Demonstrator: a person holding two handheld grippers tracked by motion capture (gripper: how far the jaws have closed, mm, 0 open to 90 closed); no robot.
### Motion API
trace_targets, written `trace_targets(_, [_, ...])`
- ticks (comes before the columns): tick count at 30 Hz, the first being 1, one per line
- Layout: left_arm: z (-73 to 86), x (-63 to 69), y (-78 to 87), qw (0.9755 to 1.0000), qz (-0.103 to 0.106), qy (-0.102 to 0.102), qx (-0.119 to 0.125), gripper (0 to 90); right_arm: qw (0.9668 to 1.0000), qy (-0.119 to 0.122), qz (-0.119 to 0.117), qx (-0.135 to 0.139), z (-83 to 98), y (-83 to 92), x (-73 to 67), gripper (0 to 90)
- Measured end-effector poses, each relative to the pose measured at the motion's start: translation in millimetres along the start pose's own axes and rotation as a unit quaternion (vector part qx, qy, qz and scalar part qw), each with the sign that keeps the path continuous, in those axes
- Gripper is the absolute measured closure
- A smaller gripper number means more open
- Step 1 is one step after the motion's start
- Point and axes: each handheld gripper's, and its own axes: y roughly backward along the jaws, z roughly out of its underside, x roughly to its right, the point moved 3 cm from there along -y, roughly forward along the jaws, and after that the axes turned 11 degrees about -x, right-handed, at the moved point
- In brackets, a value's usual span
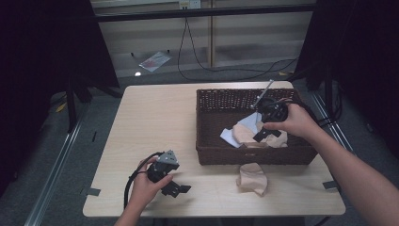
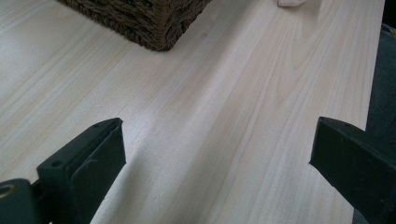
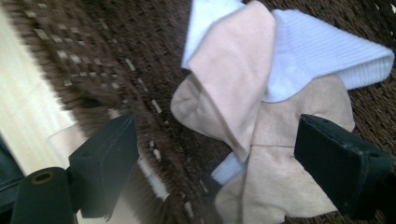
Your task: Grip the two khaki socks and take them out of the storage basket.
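Jaws of right gripper (image 3: 224,154) gape above crumpled beige cloth (image 3: 243,116) in basket (image 1: 209,155)

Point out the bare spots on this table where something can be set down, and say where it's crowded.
Free: the whole table left of the wicker basket, from far edge down to the left gripper. Also the front strip between that gripper and the beige cloth. Crowded: inside the basket, where the right gripper hovers over piled cloths.
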Motion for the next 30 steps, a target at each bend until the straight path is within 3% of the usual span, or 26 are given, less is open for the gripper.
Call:
trace_targets(6, [0.2,-0.3,0.4,1.0,-0.002,-0.005,-0.006,2.9,0.9998,-0.018,-0.003,0.006,-0.8,-13.1,8.1,14.8])
trace_targets(13, [0.1,-0.3,0.2,1.0,-0.003,-0.006,-0.006,2.9,0.9998,-0.02,-0.001,0.004,-3.8,-23.9,12.5,14.5])
trace_targets(15, [0.1,-0.2,0.3,1.0,-0.003,-0.005,-0.006,2.9,0.9994,-0.028,-0.014,0.012,-6.2,-27.4,13.4,15.0])
trace_targets(20, [0.1,-0.3,0.1,1.0,-0.003,-0.003,-0.003,2.9,0.999,-0.041,-0.015,0.008,-8.6,-32.5,16.7,15.6])
trace_targets(30, [0.6,-0.7,0.1,1.0,-0.004,-0.003,-0.005,2.9,0.9986,-0.047,-0.019,0.016,-11.5,-46.0,23.8,20.1])
